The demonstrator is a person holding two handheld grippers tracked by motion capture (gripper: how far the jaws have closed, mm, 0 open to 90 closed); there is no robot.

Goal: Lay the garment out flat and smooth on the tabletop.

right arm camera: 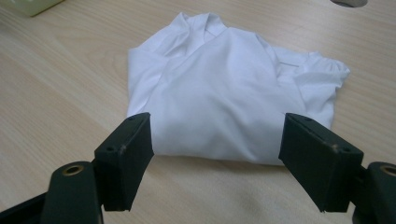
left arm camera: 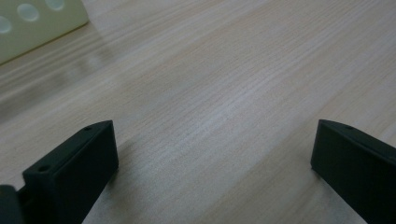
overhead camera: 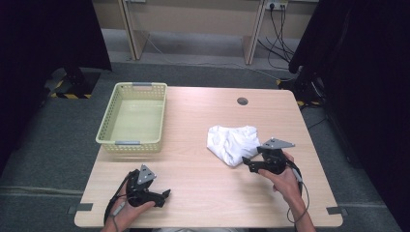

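While both grippers' fingers stand released, pale wooden table (overhead camera: pixel 193 159) sits on grey carpet (overhead camera: pixel 53 145).

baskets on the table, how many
1: a pale yellow basket stands at the table's far left, seen from the high view, apart from the folded white cloth; its corner also shows in the left gripper view.
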